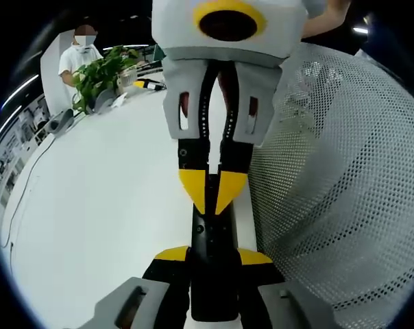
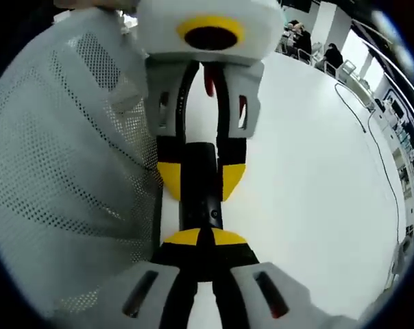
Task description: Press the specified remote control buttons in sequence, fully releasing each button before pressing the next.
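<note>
A slim black remote control (image 1: 211, 274) lies lengthwise between the two grippers over the white table (image 1: 104, 205). My left gripper (image 1: 212, 255) is shut on the remote, one yellow-tipped jaw on each long side. In the right gripper view it comes down from the top, left gripper (image 2: 200, 175) clamping the remote (image 2: 197, 202). My right gripper (image 2: 203, 238) has its yellow tips shut together, resting on the remote's face. In the left gripper view the right gripper (image 1: 212, 192) reaches down from above with its closed tips on the remote's far end.
A large white perforated mesh object (image 1: 337, 185) stands close beside the remote, also seen as the mesh (image 2: 63, 164). A potted green plant (image 1: 101, 72) and a standing person (image 1: 80, 55) are at the table's far edge. A cable (image 2: 382, 157) runs along the table.
</note>
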The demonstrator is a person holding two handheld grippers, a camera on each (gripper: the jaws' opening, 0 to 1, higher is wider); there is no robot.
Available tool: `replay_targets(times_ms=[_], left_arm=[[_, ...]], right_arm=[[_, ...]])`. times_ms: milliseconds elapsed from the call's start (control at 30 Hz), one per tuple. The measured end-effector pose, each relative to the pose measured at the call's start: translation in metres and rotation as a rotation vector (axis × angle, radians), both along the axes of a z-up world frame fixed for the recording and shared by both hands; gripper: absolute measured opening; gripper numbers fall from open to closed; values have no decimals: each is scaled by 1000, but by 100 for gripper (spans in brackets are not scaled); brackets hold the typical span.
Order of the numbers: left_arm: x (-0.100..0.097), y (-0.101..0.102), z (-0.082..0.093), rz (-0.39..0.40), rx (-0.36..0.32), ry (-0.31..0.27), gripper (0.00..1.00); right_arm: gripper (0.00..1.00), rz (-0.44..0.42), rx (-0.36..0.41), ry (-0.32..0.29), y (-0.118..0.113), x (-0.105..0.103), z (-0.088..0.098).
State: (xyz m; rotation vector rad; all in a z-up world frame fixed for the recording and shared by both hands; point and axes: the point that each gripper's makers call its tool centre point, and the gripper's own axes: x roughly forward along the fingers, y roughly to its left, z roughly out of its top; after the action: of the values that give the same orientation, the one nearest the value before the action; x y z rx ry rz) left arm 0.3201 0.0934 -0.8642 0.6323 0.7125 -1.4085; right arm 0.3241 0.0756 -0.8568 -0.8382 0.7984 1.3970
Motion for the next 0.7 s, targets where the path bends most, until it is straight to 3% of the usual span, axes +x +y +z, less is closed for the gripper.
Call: replay_targets(times_ms=[67,133,267,467,567,700], left_arm=[[0,0,0,0,1,0,24],[0,0,0,2,2,-1,24],[0,0,0,0,4,-3,24],[0,0,0,-2,3,-2,24],[-1,0,0,-4,3,-3,24],[-1,0,0,-7,13,-3,24]], right_arm=[[3,3,-11,-8,1,-1,1],[3,44,-21,-53,2,-1,1],[0,165,-41,-135,4,-6,1],[0,133,-51,-67,5,-3,1],[0,269,-137,-100,5,-6,-1],[0,220,-160,-49,6,-4,-2]])
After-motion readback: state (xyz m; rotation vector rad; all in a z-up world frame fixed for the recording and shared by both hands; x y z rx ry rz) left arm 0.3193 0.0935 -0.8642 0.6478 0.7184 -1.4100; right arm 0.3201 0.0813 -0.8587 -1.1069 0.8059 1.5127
